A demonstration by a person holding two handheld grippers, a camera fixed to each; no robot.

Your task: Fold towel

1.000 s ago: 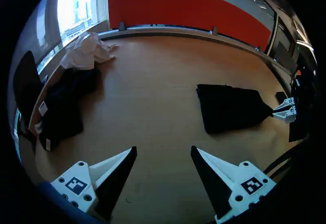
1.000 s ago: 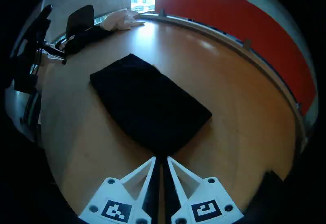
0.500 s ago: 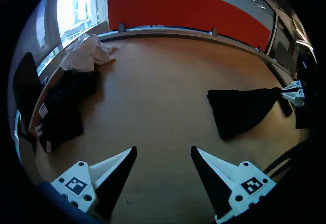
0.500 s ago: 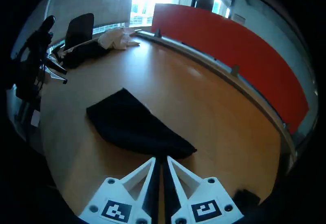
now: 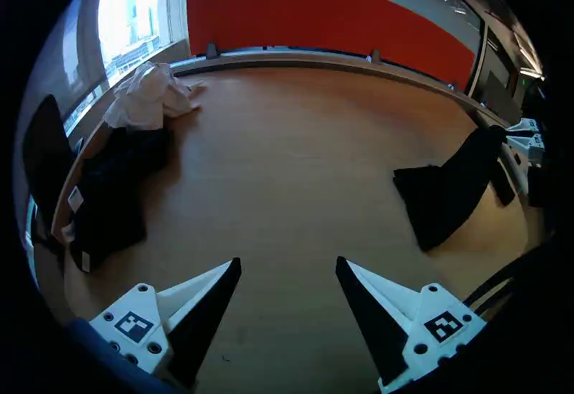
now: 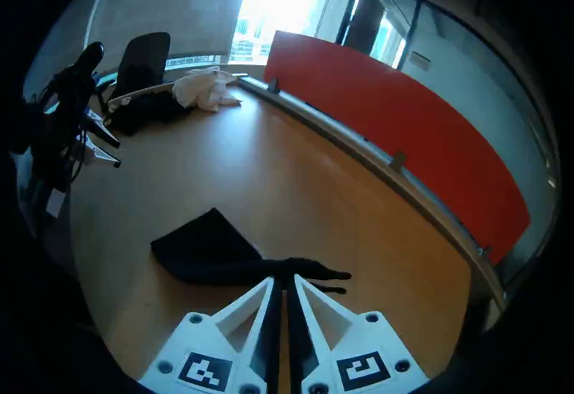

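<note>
A black towel [image 5: 448,189] hangs by one corner at the right of the left gripper view, its lower part still resting on the wooden table [image 5: 287,150]. My right gripper [image 6: 285,284] is shut on that corner, and the cloth [image 6: 208,254] trails down and left from it onto the table. From the left gripper view, the right gripper [image 5: 527,139] shows at the far right edge, raised above the table. Low over the near part of the table my left gripper [image 5: 287,268] stands open, nothing between its fingers, well left of the towel.
A white garment [image 5: 147,92] and a dark pile [image 5: 115,179] lie at the table's far left. A red partition [image 5: 323,17] runs along the back edge. A black chair [image 6: 140,53] stands beyond the table near the window.
My right gripper has risen and drawn back with the towel's corner, lifting the cloth off the table and dragging it right. The left gripper has stayed put.
</note>
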